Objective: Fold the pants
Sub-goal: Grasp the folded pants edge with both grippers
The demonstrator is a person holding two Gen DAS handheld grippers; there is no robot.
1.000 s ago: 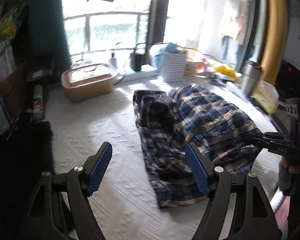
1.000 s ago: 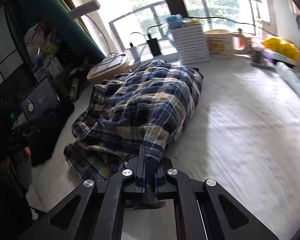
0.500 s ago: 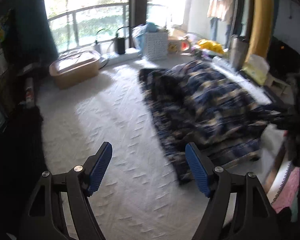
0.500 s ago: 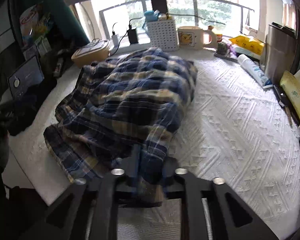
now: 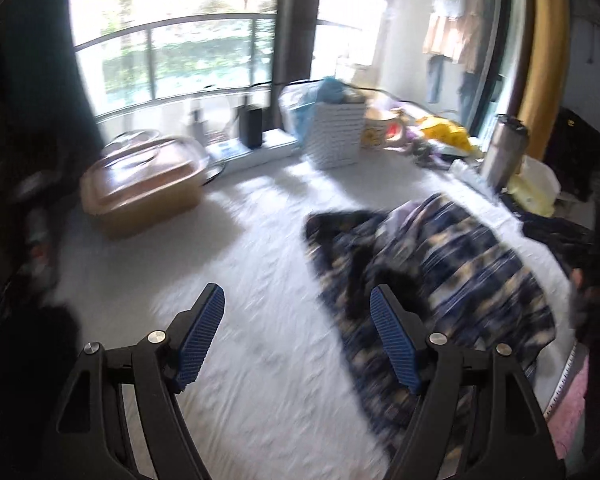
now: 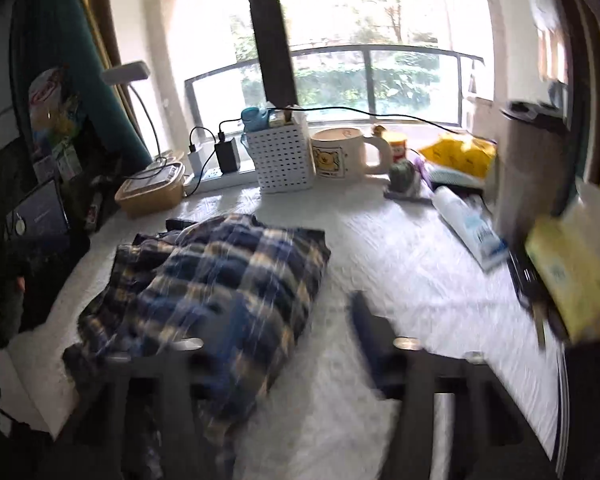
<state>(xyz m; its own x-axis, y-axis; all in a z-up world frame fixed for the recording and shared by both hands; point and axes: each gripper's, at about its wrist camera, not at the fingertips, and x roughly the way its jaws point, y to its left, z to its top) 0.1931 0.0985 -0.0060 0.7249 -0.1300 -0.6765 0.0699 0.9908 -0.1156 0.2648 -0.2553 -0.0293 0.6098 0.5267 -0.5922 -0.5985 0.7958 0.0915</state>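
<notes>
Plaid pants bunched on the white counter, both grippers free of them.

The pants (image 6: 216,300) lie in a heap ahead and left of the right gripper (image 6: 276,340), whose fingers stand wide and empty, likely to regrip. The left gripper (image 5: 296,336) hovers with fingers wide, the cloth past its right finger, over bare counter (image 5: 260,248).
</notes>
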